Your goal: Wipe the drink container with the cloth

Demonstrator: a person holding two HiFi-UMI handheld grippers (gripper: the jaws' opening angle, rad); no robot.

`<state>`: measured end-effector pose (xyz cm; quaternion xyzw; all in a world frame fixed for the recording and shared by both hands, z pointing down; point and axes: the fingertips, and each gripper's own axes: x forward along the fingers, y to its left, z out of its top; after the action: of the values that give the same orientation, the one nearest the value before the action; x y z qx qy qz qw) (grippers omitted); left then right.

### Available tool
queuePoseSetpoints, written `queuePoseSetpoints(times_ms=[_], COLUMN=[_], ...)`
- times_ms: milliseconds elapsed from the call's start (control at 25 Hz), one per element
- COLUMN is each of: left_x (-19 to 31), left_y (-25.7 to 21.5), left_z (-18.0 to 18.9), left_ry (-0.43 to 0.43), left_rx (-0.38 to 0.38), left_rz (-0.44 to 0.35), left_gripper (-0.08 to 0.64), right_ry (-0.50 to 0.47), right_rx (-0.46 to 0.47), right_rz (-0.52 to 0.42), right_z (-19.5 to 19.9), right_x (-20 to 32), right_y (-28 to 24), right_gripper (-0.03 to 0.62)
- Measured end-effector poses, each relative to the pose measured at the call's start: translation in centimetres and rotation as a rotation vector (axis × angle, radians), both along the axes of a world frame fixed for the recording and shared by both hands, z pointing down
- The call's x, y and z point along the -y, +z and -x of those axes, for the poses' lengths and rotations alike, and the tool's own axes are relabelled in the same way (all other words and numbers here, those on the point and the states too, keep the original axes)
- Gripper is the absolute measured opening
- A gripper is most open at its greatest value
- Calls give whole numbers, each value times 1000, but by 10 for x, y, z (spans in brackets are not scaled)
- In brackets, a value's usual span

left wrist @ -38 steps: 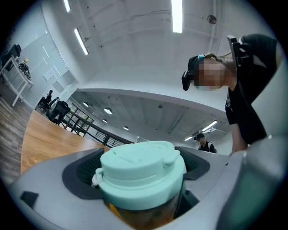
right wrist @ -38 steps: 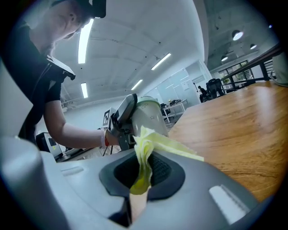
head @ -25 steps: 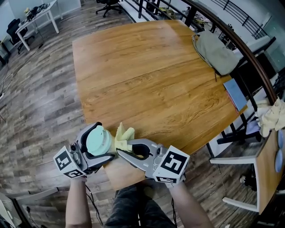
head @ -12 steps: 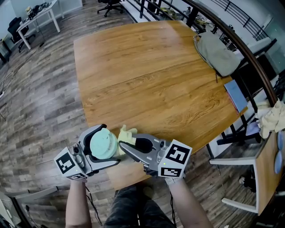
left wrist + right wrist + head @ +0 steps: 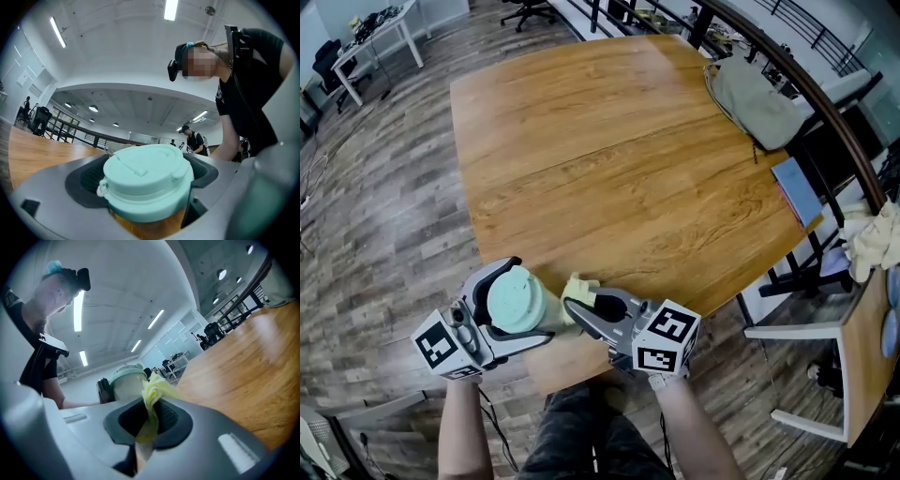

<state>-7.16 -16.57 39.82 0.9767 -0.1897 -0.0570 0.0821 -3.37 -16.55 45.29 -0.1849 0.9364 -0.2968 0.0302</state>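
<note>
A drink container with a mint-green lid (image 5: 514, 299) is held over the near edge of the wooden table (image 5: 609, 159). My left gripper (image 5: 508, 302) is shut on it, and its lid (image 5: 146, 180) fills the left gripper view between the dark pads. My right gripper (image 5: 584, 305) is shut on a yellow cloth (image 5: 577, 290), whose bunched end touches the container's right side. In the right gripper view the cloth (image 5: 153, 394) sticks up from the jaws, with the container (image 5: 127, 380) just behind it.
A grey bag (image 5: 754, 99) and a blue book (image 5: 798, 191) lie at the table's right side. A railing (image 5: 811, 103) runs behind them. A second small table (image 5: 867, 352) and chair stand at right. Wood floor lies at left.
My right gripper has pushed the cloth left and down against the container's side. The container has tilted so its lid faces more upward. Both grippers stayed shut.
</note>
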Motion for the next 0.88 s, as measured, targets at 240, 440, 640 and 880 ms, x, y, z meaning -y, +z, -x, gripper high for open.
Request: queuePoseSetpoints(times_ms=[240,440,640,880], left_x=[0,0,2,6], left_y=[0,0,0,2], left_z=[3,4,10,14], left_ry=[-20,-27,-58,-117], left_rx=[-2,-5,-36,-28], left_rz=[6,7,19,47], left_gripper=[474,474,474,474], right_ry=[21,43,59,83], right_rx=[-75,-99,-145,-294], right_rz=[51,63,64,4], right_z=[-7,-11,-13,-23], right_x=[-7,-9,-12,-15], right_y=[29,38,48,60], right_gripper=[23,23,23,23])
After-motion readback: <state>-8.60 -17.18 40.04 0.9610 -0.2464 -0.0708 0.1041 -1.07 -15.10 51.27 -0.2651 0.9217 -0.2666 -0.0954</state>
